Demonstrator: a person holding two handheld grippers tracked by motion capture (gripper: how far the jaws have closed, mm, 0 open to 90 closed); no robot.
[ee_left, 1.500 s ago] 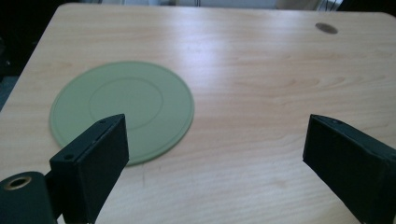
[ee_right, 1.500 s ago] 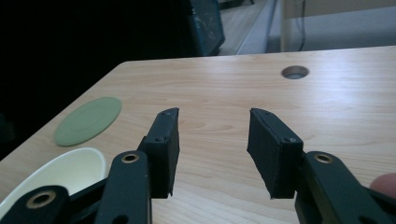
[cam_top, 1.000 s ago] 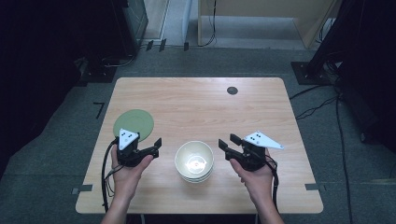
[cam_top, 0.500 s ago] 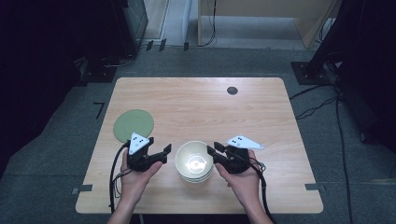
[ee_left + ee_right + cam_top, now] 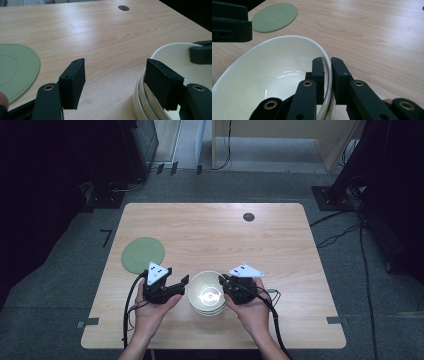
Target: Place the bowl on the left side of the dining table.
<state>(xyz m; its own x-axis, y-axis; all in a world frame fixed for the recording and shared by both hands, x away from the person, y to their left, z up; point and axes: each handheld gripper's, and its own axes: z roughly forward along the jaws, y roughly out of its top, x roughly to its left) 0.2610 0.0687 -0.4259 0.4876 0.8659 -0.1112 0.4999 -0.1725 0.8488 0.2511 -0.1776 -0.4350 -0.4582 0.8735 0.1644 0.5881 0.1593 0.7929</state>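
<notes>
1. A stack of cream-white glazed ceramic bowls [image 5: 206, 293] is seen standing on the light wooden bench [image 5: 210, 230], near its front edge and about midway between the two hands.
2. The right gripper [image 5: 327, 71] is held at the right rim of the stack; its black jaws are clenched on the rim of the top bowl, one jaw inside the bowl and one outside, as shown in the right gripper view.
3. Lower rims of the stack are seen beneath the gripped rim in the right gripper view, and at the left side of the stack in the left gripper view.
4. The left gripper [image 5: 122, 85] is held just beside the left side of the stack with its jaws released and spread wide; one jaw is seen over the edge of the bowls, the other over bare wood.
5. Whether that jaw touches the rim cannot be told.
6. A flat round pale green mat [image 5: 143, 255] is seen lying on the bench to the left, behind the left gripper and apart from the bowls.
7. A small dark round hole [image 5: 248, 216] is seen in the bench top toward the far side.
8. Each gripper is held by a hand, the forearms entering from the bottom of the high view.
</notes>
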